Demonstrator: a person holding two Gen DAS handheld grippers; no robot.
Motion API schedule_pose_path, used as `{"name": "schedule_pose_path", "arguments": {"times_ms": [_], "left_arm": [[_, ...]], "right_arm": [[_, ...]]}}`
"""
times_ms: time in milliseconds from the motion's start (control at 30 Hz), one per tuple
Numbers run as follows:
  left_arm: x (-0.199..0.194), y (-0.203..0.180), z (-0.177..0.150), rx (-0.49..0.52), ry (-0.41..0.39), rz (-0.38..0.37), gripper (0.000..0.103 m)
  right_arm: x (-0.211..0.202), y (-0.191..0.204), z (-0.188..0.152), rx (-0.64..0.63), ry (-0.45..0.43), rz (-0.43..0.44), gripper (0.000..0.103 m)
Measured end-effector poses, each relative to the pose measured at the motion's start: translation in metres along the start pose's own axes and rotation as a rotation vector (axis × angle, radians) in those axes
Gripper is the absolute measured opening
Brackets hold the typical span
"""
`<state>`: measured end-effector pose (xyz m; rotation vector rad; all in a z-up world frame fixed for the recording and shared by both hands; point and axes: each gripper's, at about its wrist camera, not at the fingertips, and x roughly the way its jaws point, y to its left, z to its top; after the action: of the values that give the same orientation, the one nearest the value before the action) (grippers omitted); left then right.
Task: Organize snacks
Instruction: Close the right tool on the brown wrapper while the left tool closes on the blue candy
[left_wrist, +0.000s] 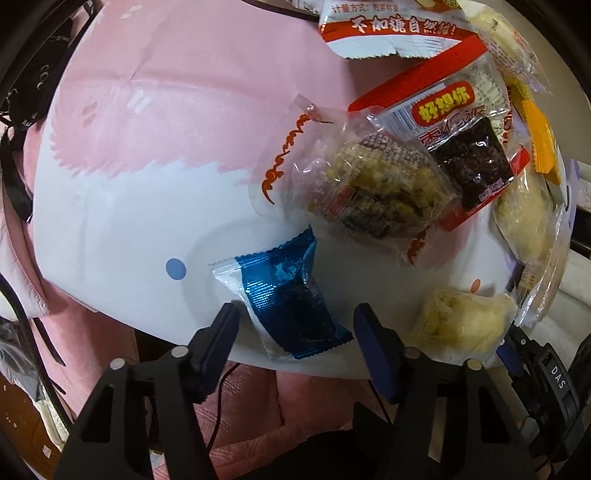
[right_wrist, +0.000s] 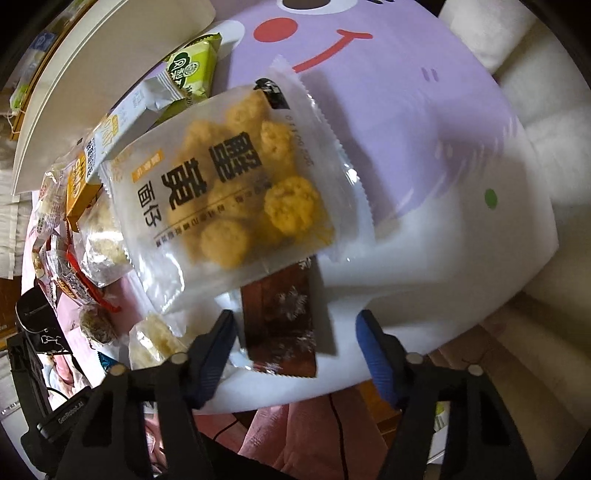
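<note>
Blue packet (left_wrist: 291, 295) lies btwn left gripper (left_wrist: 297, 323) fingers, toward 12 o'clock, pads not pressing it. Brown packet (right_wrist: 282, 319) sits btwn right gripper (right_wrist: 295, 328) fingers; jaws half-wide, grip unclear. Yellow-puff bag (right_wrist: 236, 206) at 12.

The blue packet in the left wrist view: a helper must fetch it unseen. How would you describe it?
On the pink-and-white cloth, look near its front edge, between the left gripper fingers. The blue packet lies there alone, the only shiny blue foil wrapper with white ends; its neighbours are clear, red or yellow.
</note>
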<state>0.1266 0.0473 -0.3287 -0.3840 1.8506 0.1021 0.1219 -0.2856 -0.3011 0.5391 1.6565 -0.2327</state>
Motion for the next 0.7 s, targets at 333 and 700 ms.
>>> {"name": "schedule_pose_path", "arguments": {"times_ms": [333,700], "left_arm": [[-0.011,0.006,-0.010,-0.003,-0.048,-0.013,0.029],[-0.053,0.041,-0.030,0.054,-0.121,-0.042,0.029]], "right_arm": [[-0.002,0.005,-0.004,-0.024,-0.023,-0.010,0.039],[-0.025,-0.017,-0.052,0.020,-0.095,-0.005,0.038]]}}
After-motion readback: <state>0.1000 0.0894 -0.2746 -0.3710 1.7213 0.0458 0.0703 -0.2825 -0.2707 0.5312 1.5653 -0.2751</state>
